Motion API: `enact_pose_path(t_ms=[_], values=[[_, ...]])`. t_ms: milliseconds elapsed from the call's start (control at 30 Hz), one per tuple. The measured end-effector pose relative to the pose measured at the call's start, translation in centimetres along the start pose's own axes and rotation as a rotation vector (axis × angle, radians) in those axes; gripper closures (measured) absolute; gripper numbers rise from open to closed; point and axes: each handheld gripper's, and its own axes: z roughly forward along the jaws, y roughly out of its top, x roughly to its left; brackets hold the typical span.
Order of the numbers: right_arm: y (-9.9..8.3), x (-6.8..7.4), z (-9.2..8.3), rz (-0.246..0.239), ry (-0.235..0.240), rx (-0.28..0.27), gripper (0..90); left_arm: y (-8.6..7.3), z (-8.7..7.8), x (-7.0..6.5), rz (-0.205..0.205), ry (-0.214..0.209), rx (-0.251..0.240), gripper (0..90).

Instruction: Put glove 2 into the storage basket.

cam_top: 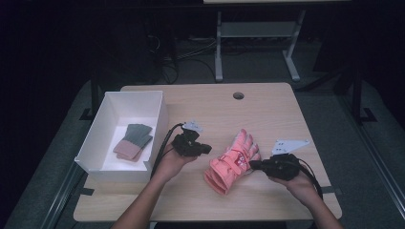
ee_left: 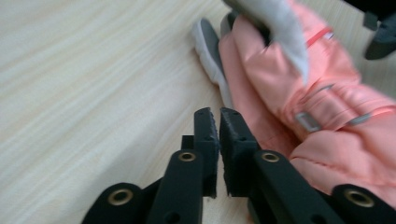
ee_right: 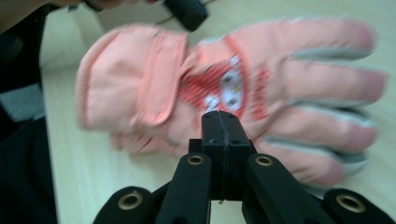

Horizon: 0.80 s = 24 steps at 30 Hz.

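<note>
Two pink gloves [cam_top: 232,162] stacked mid-table, likely awaiting white box [cam_top: 157,114]. Left gripper [cam_top: 206,149] nearly closed, slit between jaws, empty. Right gripper [cam_top: 253,165] pressed together, empty, at glove edge.

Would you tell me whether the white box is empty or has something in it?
Not empty. The high view shows a small grey and pink glove lying flat on the floor of the white box, near its front end.
</note>
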Motion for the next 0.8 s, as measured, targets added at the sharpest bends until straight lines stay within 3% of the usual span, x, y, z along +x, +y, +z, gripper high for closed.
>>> enact_pose_path(t_ms=[167,333,533,700,800], values=[[0.6,-0.6,0.7,-0.012,-0.024,-0.015,90.0,0.8,-1.3,-0.4,0.009,0.004,-0.031,70.4],[0.7,-0.8,2.3,-0.022,-0.047,0.023,90.0,1.2,-1.7,-0.5,0.020,0.000,-0.039,52.4],[0.0,-0.8,4.1,-0.030,-0.069,0.108,90.0,1.7,-1.3,-1.1,0.049,-0.029,-0.037,35.6],[-0.2,-0.6,5.0,-0.032,-0.069,0.133,90.0,2.7,-0.6,-1.9,0.093,-0.054,-0.016,25.4],[-0.5,-0.7,5.3,-0.029,-0.069,0.143,90.0,3.3,0.3,-2.4,0.098,-0.068,-0.012,22.1]])
